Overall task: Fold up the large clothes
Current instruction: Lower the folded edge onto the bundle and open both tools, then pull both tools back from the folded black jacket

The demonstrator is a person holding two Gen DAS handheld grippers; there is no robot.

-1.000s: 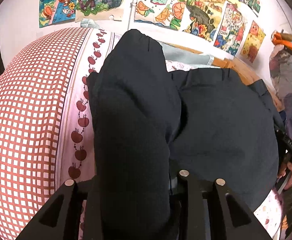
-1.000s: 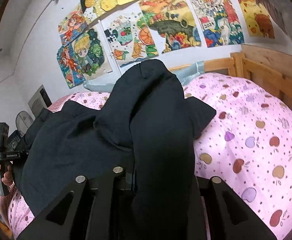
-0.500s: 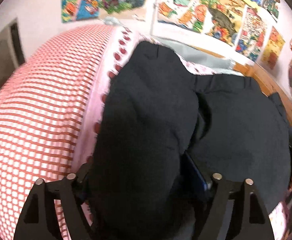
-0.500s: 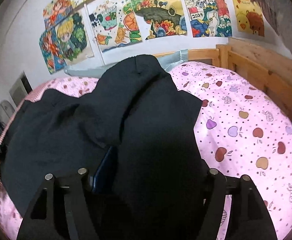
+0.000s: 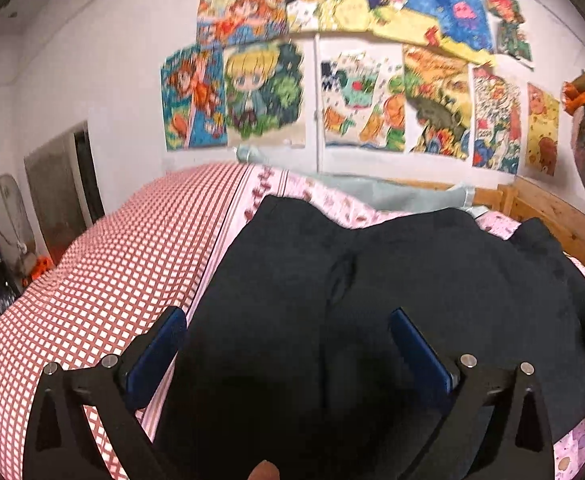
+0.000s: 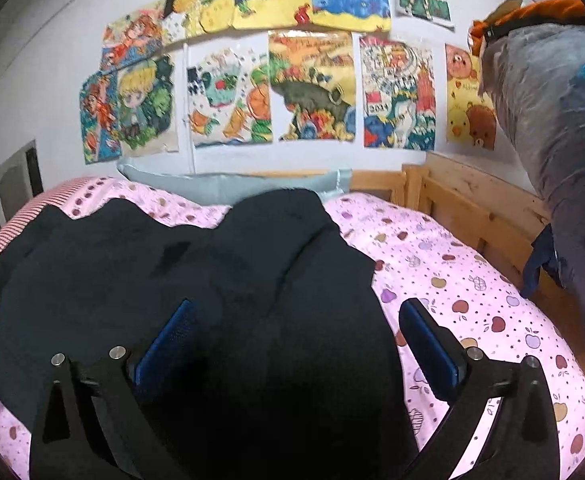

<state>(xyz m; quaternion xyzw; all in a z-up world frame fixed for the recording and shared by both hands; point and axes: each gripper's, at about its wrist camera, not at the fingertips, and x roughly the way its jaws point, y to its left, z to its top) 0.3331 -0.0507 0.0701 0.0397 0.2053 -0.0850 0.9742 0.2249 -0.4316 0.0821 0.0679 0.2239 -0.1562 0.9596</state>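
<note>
Black trousers point(image 5: 372, 300) lie folded over on the pink bed point(image 6: 472, 280), so we have just been opening both grippers point(image 5: 284, 344) point(image 6: 296, 340) wide to let go, nothing pinched now.

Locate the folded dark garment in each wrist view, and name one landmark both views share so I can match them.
Left wrist: the dark garment fills the centre and lower right, on the bed, red checked cover to its left.
Right wrist: the dark garment fills the centre and lower left, pink apple-print sheet to its right.
Shared landmark: the blond cartoon-figure poster on the wall.
</note>
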